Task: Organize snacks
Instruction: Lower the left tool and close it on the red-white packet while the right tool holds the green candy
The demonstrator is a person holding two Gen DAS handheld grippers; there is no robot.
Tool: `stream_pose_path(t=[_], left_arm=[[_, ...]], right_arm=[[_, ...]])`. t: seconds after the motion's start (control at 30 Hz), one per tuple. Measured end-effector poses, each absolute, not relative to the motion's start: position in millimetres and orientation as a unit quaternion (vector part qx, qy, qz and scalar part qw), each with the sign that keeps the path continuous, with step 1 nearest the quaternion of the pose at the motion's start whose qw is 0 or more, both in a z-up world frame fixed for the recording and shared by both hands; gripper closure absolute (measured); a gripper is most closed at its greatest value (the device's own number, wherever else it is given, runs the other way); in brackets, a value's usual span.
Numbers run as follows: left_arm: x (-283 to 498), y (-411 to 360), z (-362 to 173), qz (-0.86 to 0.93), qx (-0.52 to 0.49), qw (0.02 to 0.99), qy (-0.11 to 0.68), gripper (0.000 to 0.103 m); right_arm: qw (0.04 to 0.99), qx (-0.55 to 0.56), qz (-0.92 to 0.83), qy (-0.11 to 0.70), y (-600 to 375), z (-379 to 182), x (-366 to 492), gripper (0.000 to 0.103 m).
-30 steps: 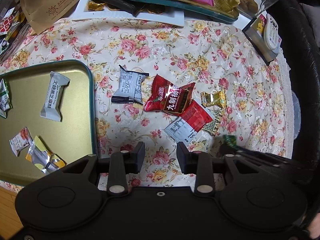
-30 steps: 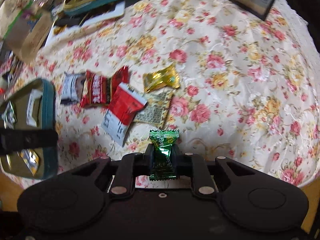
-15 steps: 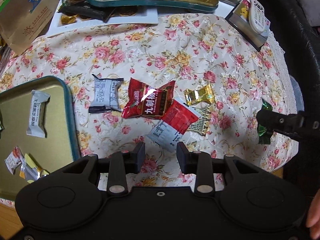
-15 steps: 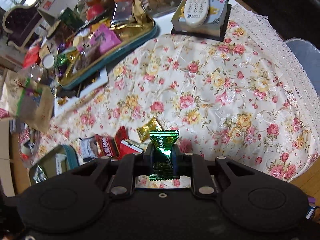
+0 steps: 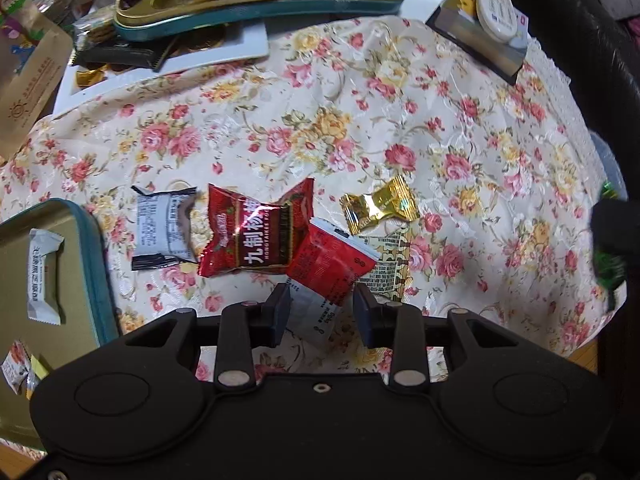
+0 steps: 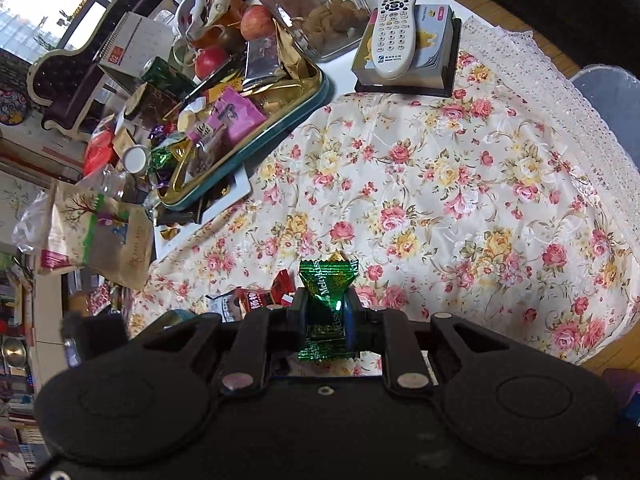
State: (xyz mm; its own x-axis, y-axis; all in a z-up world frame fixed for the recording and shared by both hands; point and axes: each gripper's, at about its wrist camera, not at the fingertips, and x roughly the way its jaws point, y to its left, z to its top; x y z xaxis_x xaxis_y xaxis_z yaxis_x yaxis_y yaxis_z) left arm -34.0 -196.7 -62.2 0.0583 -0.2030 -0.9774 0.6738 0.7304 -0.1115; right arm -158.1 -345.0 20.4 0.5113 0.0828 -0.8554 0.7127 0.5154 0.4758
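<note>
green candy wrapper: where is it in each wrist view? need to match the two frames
Left wrist: green candy at the far right edge, mid-height, in the right gripper.
Right wrist: bottom centre, upright, clamped between the right gripper's fingers.
Shared landmark: the white remote control, top right in the left wrist view, top centre-right in the right wrist view.

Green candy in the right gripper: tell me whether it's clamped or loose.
Clamped. The green candy stands upright between the right gripper's shut pads, lifted clear of the floral tablecloth.
</note>
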Motion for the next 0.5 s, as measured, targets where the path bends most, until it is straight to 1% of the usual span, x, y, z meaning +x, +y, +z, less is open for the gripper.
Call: stream_pose_path(t=[0.3, 0.5], left_arm=[[-37, -207, -75, -0.302, 0.220, 0.710, 0.596, 0.058], [-43, -215, -75, -0.302, 0.248, 0.727, 0.565, 0.055]], right_arm=[[0.746, 0.464, -0.205, 0.431, -353, 28, -168, 0.084], [0.744, 0.469, -0.196, 0.433, -350, 29, -168, 0.084]])
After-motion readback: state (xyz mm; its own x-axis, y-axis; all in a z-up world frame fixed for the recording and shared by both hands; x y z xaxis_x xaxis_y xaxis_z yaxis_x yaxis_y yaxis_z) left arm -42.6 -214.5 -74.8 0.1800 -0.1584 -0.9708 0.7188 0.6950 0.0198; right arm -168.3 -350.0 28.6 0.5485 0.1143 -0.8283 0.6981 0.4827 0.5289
